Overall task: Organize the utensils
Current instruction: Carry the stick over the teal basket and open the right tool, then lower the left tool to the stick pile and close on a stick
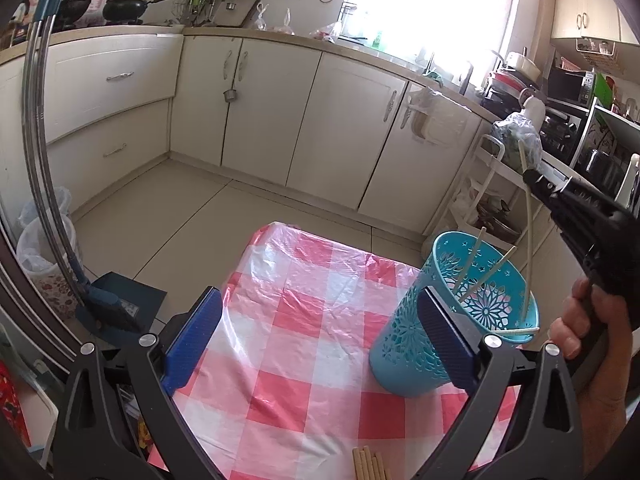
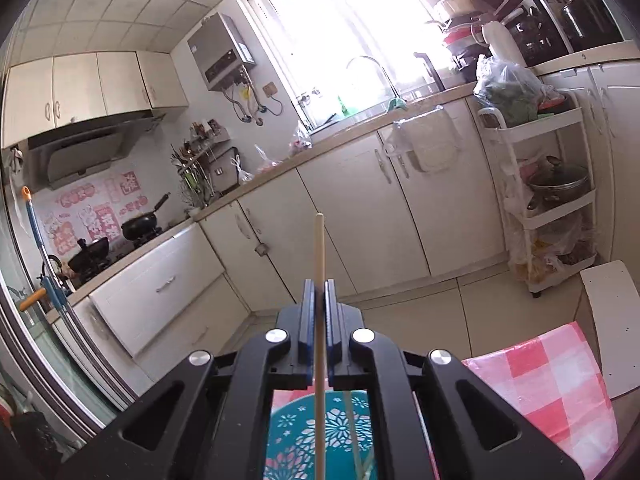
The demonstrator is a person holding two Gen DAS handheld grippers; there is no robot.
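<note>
A table [image 1: 304, 344] wears a pink checked cloth. A blue cup [image 1: 452, 320] stands on it with chopsticks [image 1: 466, 266] inside. The left gripper [image 1: 320, 336] is wide open, one finger touching the cup. The right gripper [image 2: 319, 300] squeezes one chopstick [image 2: 319, 248] over the cup. More sticks [image 1: 370, 464] lie near.

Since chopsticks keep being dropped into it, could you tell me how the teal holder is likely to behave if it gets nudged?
The teal holder is probably light: its walls are thin, perforated plastic. It is tall for its base, so it may tip. The plastic-covered checked tablecloth looks slick, so it could also slide. The open left gripper is not steadying it, while the right gripper holds a chopstick above.
</note>
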